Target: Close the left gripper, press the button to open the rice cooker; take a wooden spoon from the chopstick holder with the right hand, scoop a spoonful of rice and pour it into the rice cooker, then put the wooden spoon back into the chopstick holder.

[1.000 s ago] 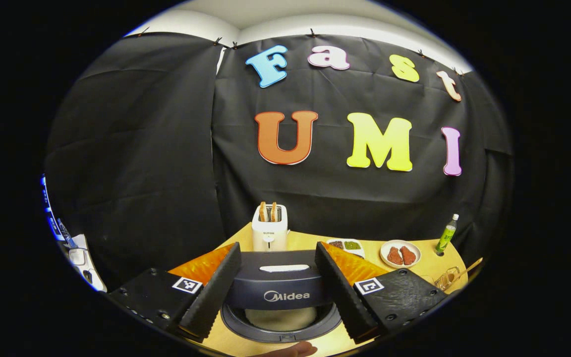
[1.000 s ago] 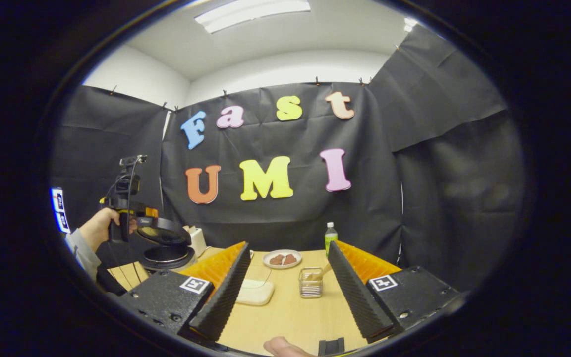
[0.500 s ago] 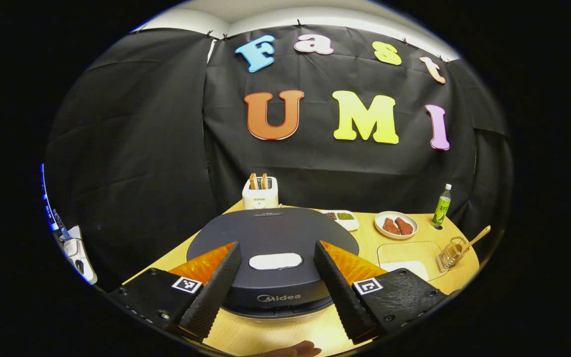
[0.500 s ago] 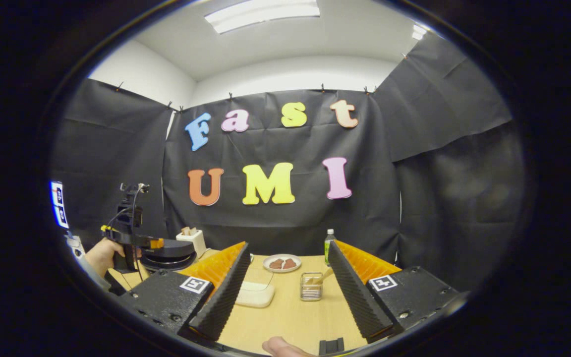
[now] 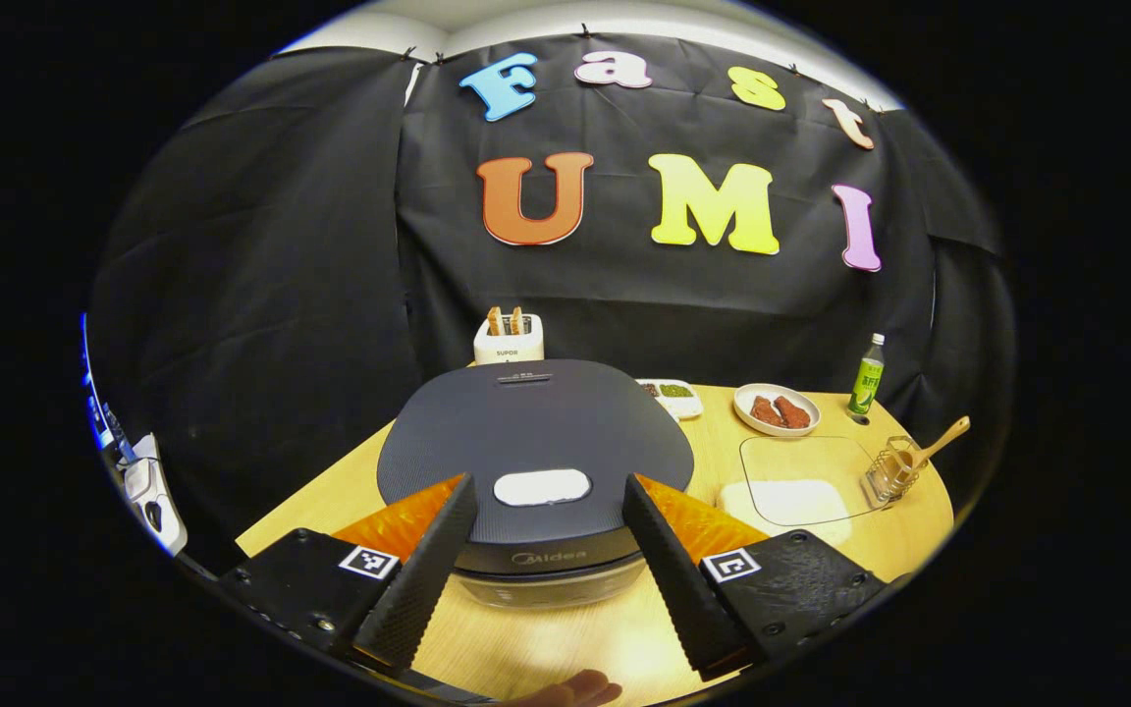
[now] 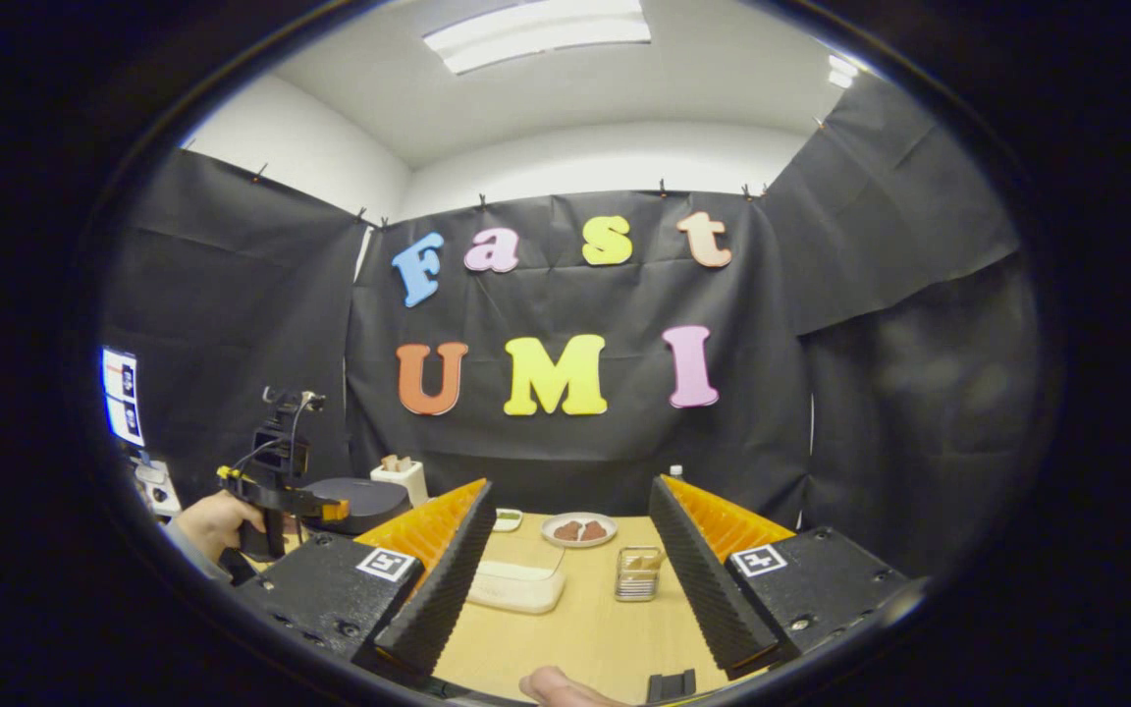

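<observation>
both the left gripper and the right gripper have their fingers spread wide, empty, a hand gripping the left one's handle.

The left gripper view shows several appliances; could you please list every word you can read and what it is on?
"Midea": on the front of the rice cooker, faint.
"SUPOR": on the front of the toaster.
Print on the bottle: too small to read.
</observation>
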